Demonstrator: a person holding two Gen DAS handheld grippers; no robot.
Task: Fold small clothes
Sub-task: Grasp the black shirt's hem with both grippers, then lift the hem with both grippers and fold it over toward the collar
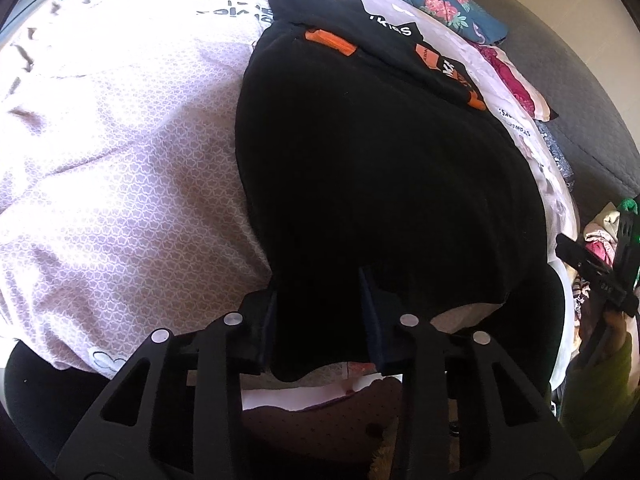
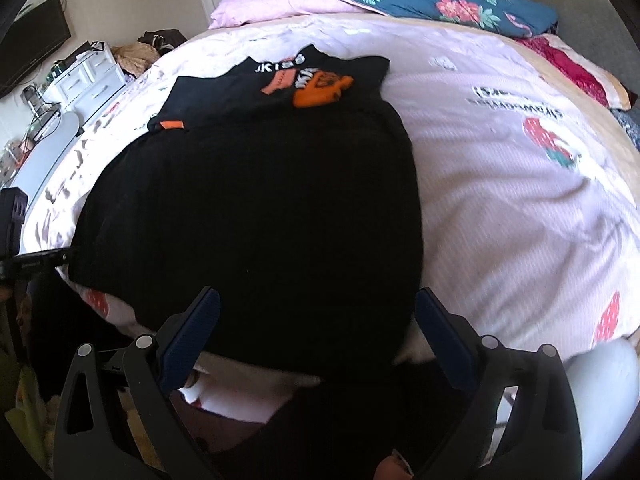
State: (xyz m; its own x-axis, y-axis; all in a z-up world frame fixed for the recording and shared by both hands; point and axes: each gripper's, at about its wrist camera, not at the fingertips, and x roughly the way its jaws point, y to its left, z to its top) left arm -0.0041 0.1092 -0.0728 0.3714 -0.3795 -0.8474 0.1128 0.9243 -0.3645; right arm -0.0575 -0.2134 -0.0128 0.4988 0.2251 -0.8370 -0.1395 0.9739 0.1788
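The left wrist view looks down on a black garment (image 1: 380, 200) that lies spread on a bed with a pale pink sheet (image 1: 120, 160). The left gripper (image 1: 320, 312) is at the near edge of the cloth. Its two fingers are partly apart, and a fold of the black cloth hangs down between them. I cannot tell if the fingers press the cloth or if it just sits in the gap. At the far end of the black garment lies a black shirt with orange print (image 1: 420, 52), and the two touch. Farther back is a blue flower blanket (image 1: 432, 4). At the right edge of this view the right gripper (image 1: 616, 264) shows from the side. The right wrist view shows the same black garment (image 2: 256, 220) from the other side of its near edge. The right gripper (image 2: 316, 320) is wide open, with one finger on each side of the near corner of the cloth, and the pads do not look closed on it. The black shirt with orange print (image 2: 304, 80) lies beyond, and the blue flower blanket (image 2: 440, 0) is at the head of the bed. A white drawer chest (image 2: 92, 72) stands by the wall at the left. The pink sheet (image 2: 520, 160) has red strawberry pictures.
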